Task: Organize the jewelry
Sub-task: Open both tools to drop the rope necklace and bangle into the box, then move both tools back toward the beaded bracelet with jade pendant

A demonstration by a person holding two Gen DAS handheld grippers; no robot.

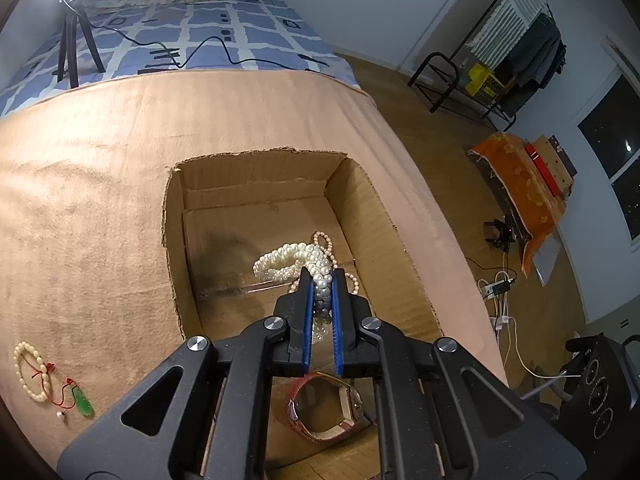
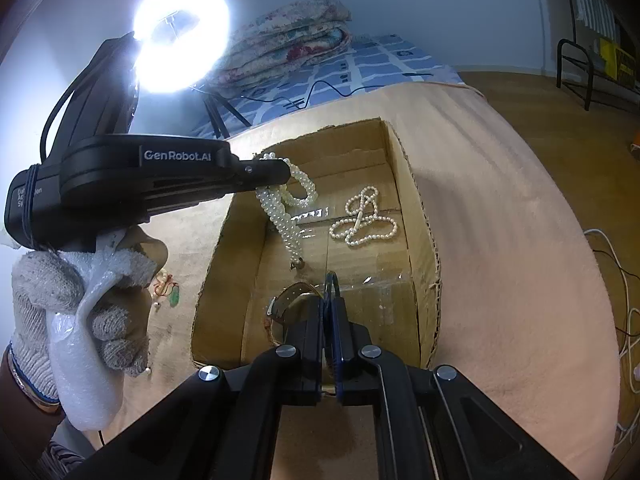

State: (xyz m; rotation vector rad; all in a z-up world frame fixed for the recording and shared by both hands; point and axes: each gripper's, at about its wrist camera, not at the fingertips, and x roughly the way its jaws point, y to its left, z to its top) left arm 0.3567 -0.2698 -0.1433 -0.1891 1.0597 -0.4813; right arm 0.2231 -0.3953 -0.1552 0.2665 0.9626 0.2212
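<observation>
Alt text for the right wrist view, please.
The left gripper holds a thick pearl strand above an open cardboard box on a tan blanket. A thinner pearl necklace lies inside, and the right gripper is shut beside a watch.

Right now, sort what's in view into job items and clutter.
Job: thick pearl strand in left gripper; thin pearl necklace; watch at right gripper; box; bead bracelet; green pendant.
Clutter: ring light; quilt; cable; rack.

"genrobot.ai" printed on the left gripper (image 2: 286, 172) body.
</observation>
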